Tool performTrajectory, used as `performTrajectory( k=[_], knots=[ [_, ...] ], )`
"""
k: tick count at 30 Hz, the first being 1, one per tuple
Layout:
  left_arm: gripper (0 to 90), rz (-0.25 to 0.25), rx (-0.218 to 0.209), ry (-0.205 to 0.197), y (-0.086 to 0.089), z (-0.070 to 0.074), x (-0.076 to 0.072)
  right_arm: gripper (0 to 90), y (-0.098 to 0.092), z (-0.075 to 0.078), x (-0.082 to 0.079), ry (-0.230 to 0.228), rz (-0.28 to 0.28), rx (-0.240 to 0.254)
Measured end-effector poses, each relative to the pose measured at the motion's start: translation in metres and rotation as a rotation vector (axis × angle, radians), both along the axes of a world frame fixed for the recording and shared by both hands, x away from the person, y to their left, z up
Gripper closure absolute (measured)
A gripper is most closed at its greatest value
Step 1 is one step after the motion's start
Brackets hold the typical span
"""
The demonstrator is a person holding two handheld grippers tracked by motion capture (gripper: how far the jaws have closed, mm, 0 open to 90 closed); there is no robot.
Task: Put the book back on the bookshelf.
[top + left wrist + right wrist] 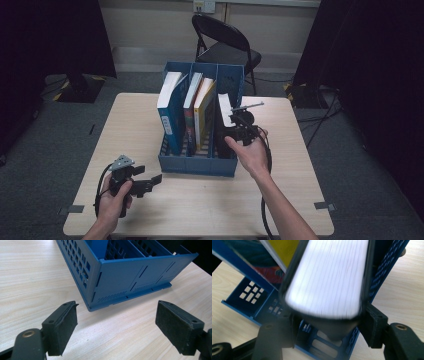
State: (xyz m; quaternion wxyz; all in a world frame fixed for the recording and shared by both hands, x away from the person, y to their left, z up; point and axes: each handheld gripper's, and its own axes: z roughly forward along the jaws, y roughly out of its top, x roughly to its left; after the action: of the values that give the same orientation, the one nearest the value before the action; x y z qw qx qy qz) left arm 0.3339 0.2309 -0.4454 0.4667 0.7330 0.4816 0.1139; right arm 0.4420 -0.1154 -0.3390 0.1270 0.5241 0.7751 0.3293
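A blue file rack point(197, 165) with three compartments stands mid-table. A black-covered book point(223, 112) with white pages leans in its right compartment. My right gripper point(239, 122) is at that book's upper edge. In the right gripper view the book point(327, 277) fills the gap of my right gripper point(328, 325), whose pads lie against both covers, above the rack point(234, 303). My left gripper point(149, 176) hovers low over the table near the rack's front left corner. Its jaws stand wide apart with nothing between them, so the left gripper point(116, 322) is open and faces the rack corner point(130, 282).
A blue book point(170, 112) leans in the left compartment; a red-spined book point(191, 107) and a yellow one point(205, 110) share the middle. The wooden table point(210, 200) has bare room in front and at both sides. A black folding chair point(225, 45) stands behind it.
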Motion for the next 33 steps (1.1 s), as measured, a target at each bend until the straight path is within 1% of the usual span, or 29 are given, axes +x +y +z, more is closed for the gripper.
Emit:
performTrajectory(
  k=[3,4,5,6,7,8,9,10,11,12,13,14,15,16,18,19,20,21,26,27,28,29,32,33],
  knots=[
    [17.5,0.001,0.001,-0.001,0.000,0.000,0.000,40.8,-0.003,-0.008,-0.009,-0.023,0.009,0.008],
    [17.5,0.001,0.001,-0.001,0.000,0.000,0.000,40.8,-0.003,-0.008,-0.009,-0.023,0.009,0.008],
    [17.5,-0.001,-0.002,0.000,0.000,0.000,0.000,41.0,-0.004,-0.015,-0.014,-0.030,0.022,0.003],
    [17.4,-0.002,-0.001,-0.001,0.000,0.000,0.000,42.8,-0.005,-0.020,-0.015,-0.033,0.026,0.002],
    [17.4,0.002,-0.004,-0.001,0.000,0.000,0.000,44.0,-0.006,-0.025,-0.016,-0.034,0.033,-0.010],
    [17.4,0.004,-0.003,0.001,0.001,0.000,0.000,45.0,-0.006,-0.029,-0.018,-0.030,0.036,-0.011],
    [17.5,0.004,-0.003,0.001,0.001,0.000,0.000,47.1,-0.008,-0.032,-0.019,-0.041,0.038,-0.006],
    [17.6,0.004,-0.003,0.001,0.001,0.000,0.001,51.2,-0.009,-0.034,-0.020,-0.053,0.039,-0.004],
    [17.6,0.004,-0.004,0.000,0.001,0.000,0.001,52.8,-0.011,-0.036,-0.020,-0.058,0.031,0.006],
    [17.5,0.004,-0.004,0.000,0.001,0.000,0.001,52.8,-0.011,-0.036,-0.020,-0.058,0.031,0.006],
    [17.6,0.004,-0.004,0.000,0.000,0.000,0.001,54.0,-0.011,-0.039,-0.021,-0.075,0.051,0.012],
    [17.6,0.003,-0.002,-0.001,0.000,0.000,0.001,54.0,-0.011,-0.039,-0.021,-0.075,0.051,0.012],
    [17.5,0.002,0.000,-0.001,0.000,0.000,0.001,55.3,-0.008,-0.041,-0.023,-0.100,0.062,-0.010],
    [17.4,0.003,0.001,-0.002,0.000,0.000,0.001,56.2,-0.007,-0.042,-0.024,-0.104,0.063,-0.007],
    [17.4,0.003,0.001,-0.002,0.000,0.000,0.001,56.9,-0.007,-0.044,-0.023,-0.097,0.066,0.001],
    [17.4,0.003,0.000,0.000,0.000,0.000,0.001,57.6,-0.005,-0.048,-0.023,-0.110,0.081,0.002],
    [17.5,0.003,0.000,0.000,0.000,0.000,0.001,57.6,-0.005,-0.048,-0.023,-0.110,0.081,0.002],
    [17.5,0.005,-0.004,-0.003,0.001,0.001,0.000,57.0,-0.005,-0.051,-0.021,-0.102,0.082,0.019],
    [17.6,0.010,-0.008,-0.003,0.003,0.000,0.000,55.5,-0.002,-0.053,-0.017,-0.113,0.100,0.016],
    [17.5,0.009,-0.006,-0.004,0.004,0.001,0.000,55.1,-0.002,-0.053,-0.014,-0.109,0.104,0.023],
    [17.5,0.009,-0.006,-0.004,0.004,0.001,0.000,55.1,-0.002,-0.053,-0.014,-0.109,0.104,0.023],
    [17.5,0.010,-0.006,-0.004,0.004,0.001,0.000,55.3,0.000,-0.053,-0.009,-0.115,0.104,0.020],
    [17.5,0.011,-0.006,-0.004,0.004,0.001,0.000,55.5,0.000,-0.054,-0.005,-0.120,0.101,0.018],
    [17.5,0.013,-0.009,-0.003,0.005,0.001,0.000,56.0,0.001,-0.054,-0.001,-0.122,0.104,0.018]
  ],
)
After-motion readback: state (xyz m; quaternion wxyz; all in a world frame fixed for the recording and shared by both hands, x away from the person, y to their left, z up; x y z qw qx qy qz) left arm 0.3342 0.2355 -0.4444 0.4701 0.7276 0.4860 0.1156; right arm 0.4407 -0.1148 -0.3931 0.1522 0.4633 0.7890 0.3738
